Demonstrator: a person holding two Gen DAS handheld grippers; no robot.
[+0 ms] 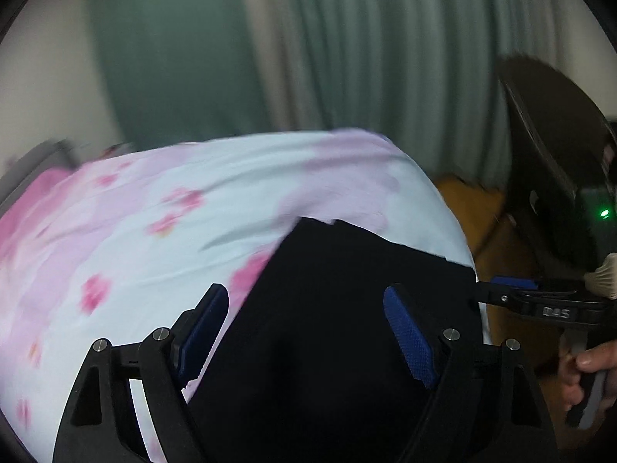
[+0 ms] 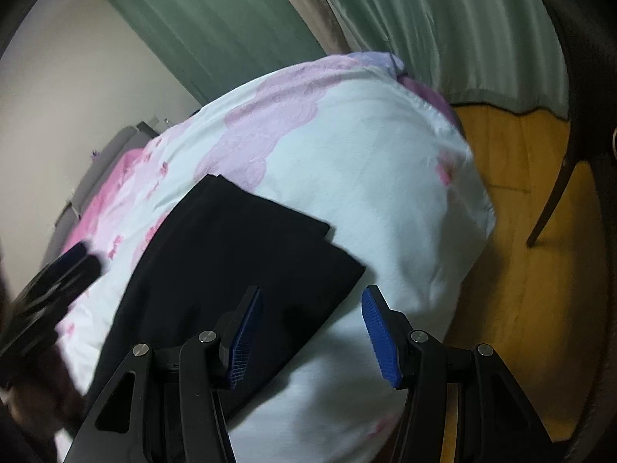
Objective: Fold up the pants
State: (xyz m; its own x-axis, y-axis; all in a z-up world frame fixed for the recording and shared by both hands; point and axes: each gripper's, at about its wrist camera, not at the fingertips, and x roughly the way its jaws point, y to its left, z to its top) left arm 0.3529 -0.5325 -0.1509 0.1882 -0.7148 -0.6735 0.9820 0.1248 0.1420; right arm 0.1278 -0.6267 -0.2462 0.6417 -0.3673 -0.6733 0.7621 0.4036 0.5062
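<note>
Cotton bedding, pale blue-white with pink flowers, covers the bed and takes up most of both views; it looks soft and puffy, so anything laid on it will sink a little and crease with it. Beyond the bed hang green curtains, and to the right is a wooden floor with a dark chair standing on it.

On the near part of the bed lie the black pants, already doubled into a flat, roughly rectangular stack with two layered corners showing at the far right edge. The cloth looks thin, limp and light, not slippery; it should drape when lifted, so I judge the best hold is on a corner or hem, pinching all layers together, one gripper at each end of an edge.

The left gripper hangs over the pants with its jaws standing wide and nothing clamped between them. The right gripper is about half open, also empty, poised above the near right edge of the pants where cloth meets bedding. In the left view, a hand holds the right gripper's handle.
</note>
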